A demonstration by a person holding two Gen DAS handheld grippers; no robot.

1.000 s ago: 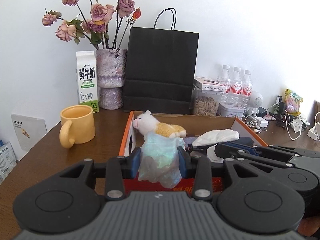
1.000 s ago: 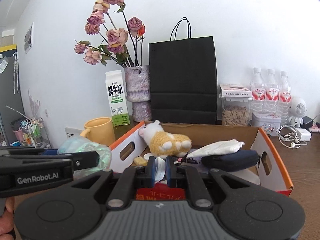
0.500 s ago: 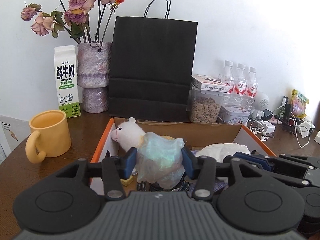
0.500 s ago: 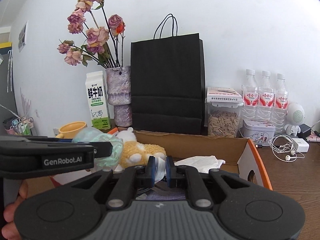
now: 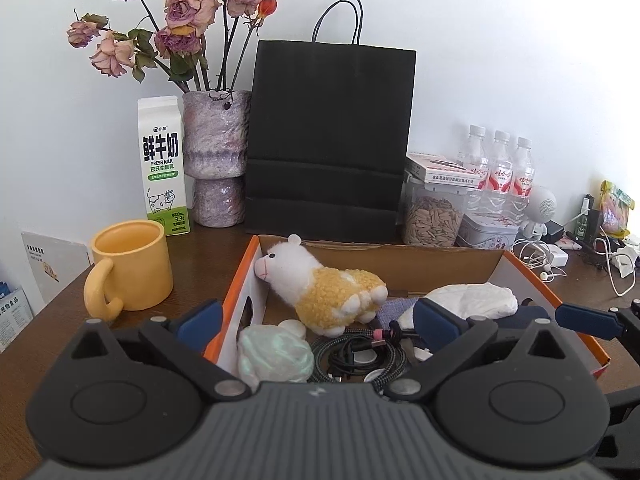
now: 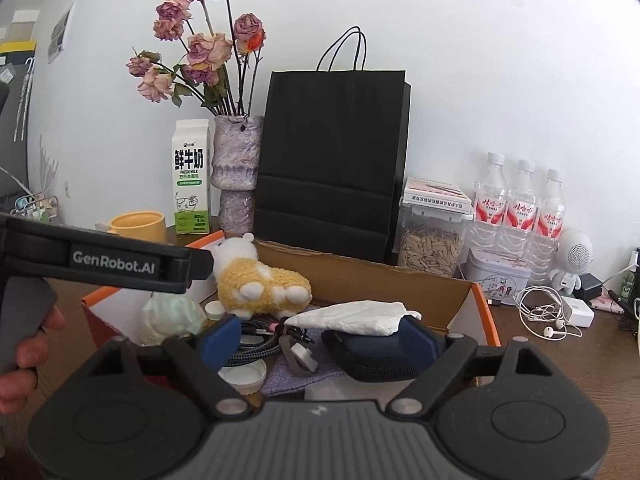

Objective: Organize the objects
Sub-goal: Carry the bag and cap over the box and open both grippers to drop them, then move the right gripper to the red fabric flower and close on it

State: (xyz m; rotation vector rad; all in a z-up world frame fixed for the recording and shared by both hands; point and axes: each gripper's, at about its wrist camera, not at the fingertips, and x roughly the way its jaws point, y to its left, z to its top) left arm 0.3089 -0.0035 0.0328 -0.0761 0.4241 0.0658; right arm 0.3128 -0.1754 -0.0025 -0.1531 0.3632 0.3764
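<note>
Both tools hang over the near edge of the cardboard box (image 5: 460,258) on the brown table (image 5: 208,248); the left gripper (image 5: 316,322) has just been spreading its jaws and they now stand wide, with nothing pressed between the blue pads; the crumpled pale green bag (image 5: 276,354) lies loose in the near left corner of the box, below and between those pads but touched by neither. The right gripper (image 6: 320,338) has likewise just been opening, and its jaws gape empty over the box's middle. Inside, a white and yellow plush llama (image 5: 320,284) lies on its side towards the left wall, head by the orange rim; a coiled braided cable (image 5: 356,354) sits just beside the bag; a white crumpled tissue (image 6: 356,316) rests on top of a dark blue pouch (image 6: 376,354) (the pouch sits towards the right side). A hand (image 6: 24,356) grips the left tool's handle at the edge of the right camera's view. Outside the box, a yellow mug (image 5: 130,264) stands to its left; behind are a milk carton (image 5: 162,164), a vase of dried roses (image 5: 216,152) and a black paper bag (image 5: 328,140).
</note>
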